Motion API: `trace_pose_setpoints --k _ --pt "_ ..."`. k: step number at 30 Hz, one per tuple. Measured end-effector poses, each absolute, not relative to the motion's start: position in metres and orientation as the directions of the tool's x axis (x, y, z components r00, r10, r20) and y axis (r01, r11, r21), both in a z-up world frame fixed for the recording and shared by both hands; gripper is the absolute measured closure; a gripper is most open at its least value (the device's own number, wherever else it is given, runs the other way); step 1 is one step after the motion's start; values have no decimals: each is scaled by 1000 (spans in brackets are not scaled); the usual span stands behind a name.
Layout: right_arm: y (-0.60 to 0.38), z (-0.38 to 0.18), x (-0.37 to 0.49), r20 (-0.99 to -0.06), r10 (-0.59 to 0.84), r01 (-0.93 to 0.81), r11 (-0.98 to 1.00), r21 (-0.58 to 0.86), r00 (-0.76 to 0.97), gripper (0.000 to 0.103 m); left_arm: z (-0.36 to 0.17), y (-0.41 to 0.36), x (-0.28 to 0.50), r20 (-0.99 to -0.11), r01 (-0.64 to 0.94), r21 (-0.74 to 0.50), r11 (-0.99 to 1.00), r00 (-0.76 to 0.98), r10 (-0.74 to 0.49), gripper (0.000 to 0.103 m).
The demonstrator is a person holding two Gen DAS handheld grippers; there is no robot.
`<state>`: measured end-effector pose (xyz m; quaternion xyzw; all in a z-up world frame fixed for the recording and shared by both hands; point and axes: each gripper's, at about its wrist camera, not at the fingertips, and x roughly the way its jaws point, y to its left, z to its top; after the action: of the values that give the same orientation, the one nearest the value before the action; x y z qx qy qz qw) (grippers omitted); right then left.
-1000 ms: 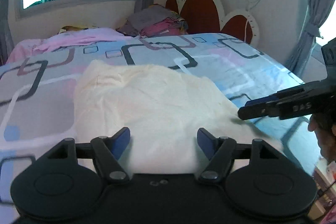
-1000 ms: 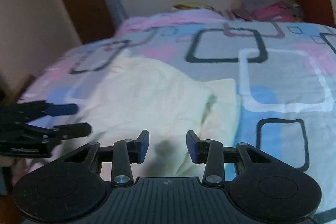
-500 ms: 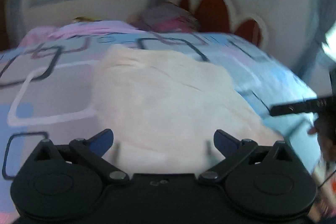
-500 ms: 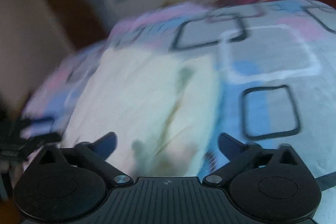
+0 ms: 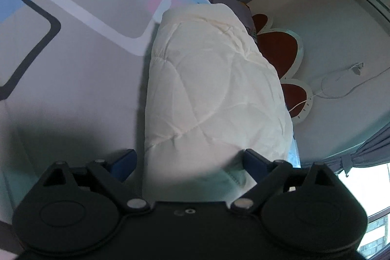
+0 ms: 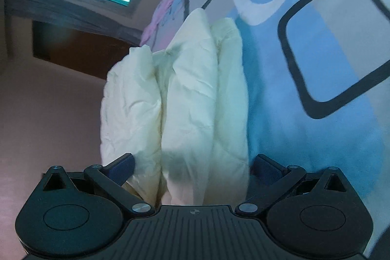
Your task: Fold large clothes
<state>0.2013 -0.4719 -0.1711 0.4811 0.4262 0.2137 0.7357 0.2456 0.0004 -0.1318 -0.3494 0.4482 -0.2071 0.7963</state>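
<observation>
Left tool [image 5: 189,163] and right tool [image 6: 193,166], each rolled sideways, stood released, jaws spread wide to either side of the folded cream quilt [image 5: 214,89]; the left jaws had just narrowed slightly, the right had just opened fully. The quilt lay on the patterned bedsheet [image 5: 73,45], its near end passing between each tool's fingers and cut off behind the tool bodies. Whether the pads touched the fabric could not be made out. In the right view three stacked layers [image 6: 190,99] showed; shadow blurred their near edge.
</observation>
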Motion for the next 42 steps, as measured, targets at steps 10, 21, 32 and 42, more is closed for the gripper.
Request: trace_pose_setpoints --k 10,21,32,42 --pt "-441 -174 228 -483 743 26 533 846 463 0 -138 7 257 -564 60 -745 664 474 -676 10" --pt "-397 -163 238 -536 717 8 595 803 446 29 -139 5 288 -452 192 -814 548 381 -806 26" --pt "-359 -101 226 -497 663 -74 638 767 560 43 -88 27 302 -390 386 -761 521 370 -843 28" --pt "-282 -46 259 -451 682 -222 661 717 576 43 -41 96 300 -303 456 -718 526 476 -826 28"
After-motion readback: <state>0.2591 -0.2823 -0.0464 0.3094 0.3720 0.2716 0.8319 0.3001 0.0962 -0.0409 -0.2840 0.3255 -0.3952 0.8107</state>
